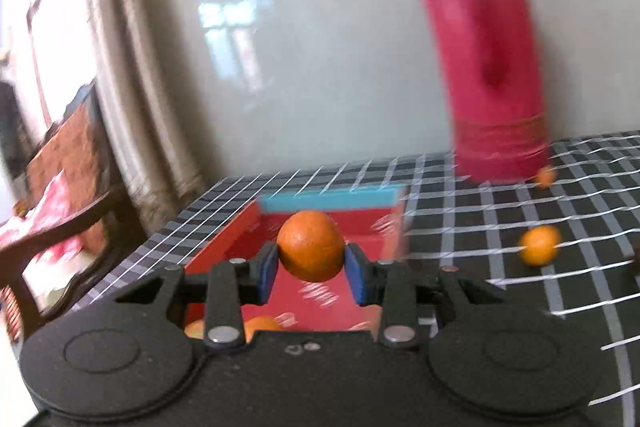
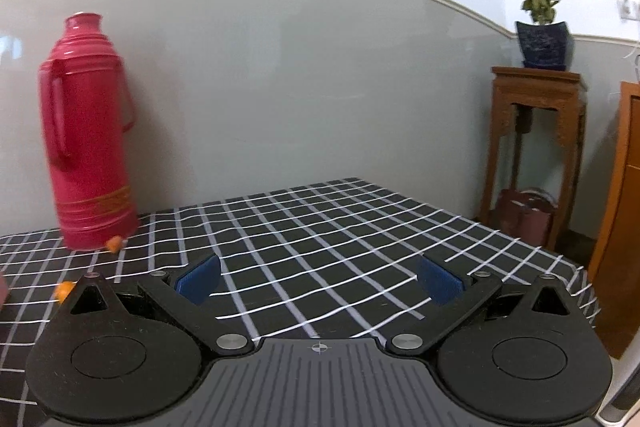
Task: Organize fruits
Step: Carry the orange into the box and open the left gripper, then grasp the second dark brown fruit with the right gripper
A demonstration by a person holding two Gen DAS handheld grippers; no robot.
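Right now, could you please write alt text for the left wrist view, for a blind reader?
The left gripper holds an orange above a red box on a checked tablecloth. Another orange lies to the right, and a pink thermos stands behind.

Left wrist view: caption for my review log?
Left gripper holds an orange above the red box; two more oranges wait by the thermos.

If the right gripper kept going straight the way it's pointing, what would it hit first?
Nothing on the checked tablecloth lies ahead of the open right gripper; the grey wall looks first, though depth is unclear.
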